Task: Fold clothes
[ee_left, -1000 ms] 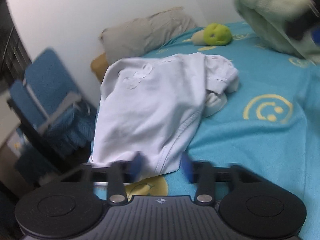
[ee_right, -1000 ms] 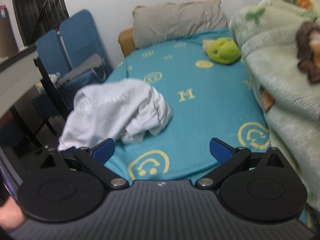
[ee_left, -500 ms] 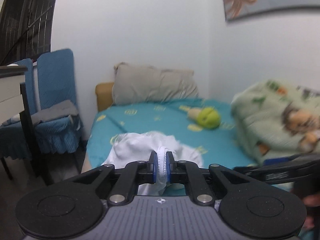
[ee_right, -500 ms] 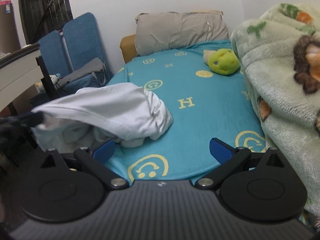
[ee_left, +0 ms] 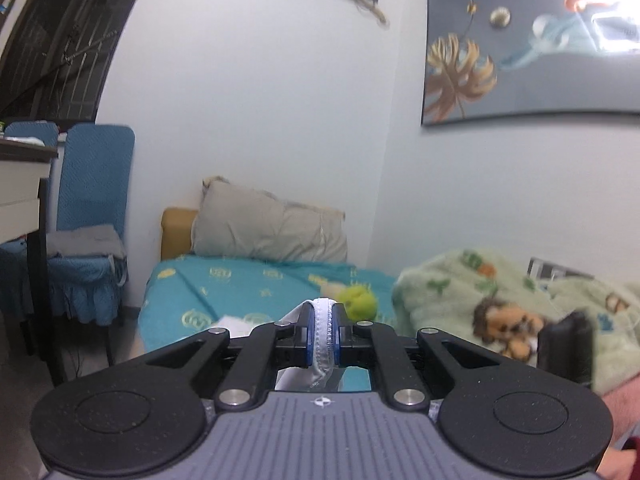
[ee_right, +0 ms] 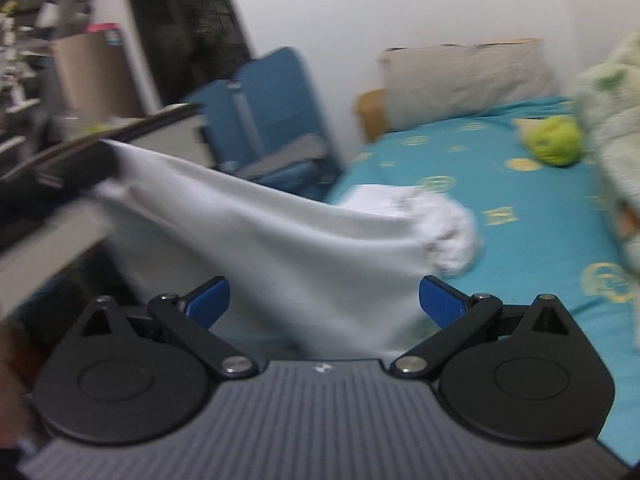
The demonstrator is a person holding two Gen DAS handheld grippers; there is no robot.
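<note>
The left hand-held gripper (ee_left: 323,340) pinches the shirt (ee_right: 280,248) hem, the right hand-held gripper (ee_right: 324,300) is open, so the shirt might slip off the bed (ee_right: 540,200).

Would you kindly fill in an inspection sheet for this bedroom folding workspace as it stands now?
Surface: bed with teal patterned sheet.
Job's things: white garment, one edge lifted, the rest bunched on the sheet.
Clutter: green plush toy, fleece blanket, grey pillow.
Grippers: left hand-held gripper shut on the garment's hem; right hand-held gripper open, holding nothing.
Cables: nothing seen.
Surroundings: blue chair, wall picture, a forearm.
</note>
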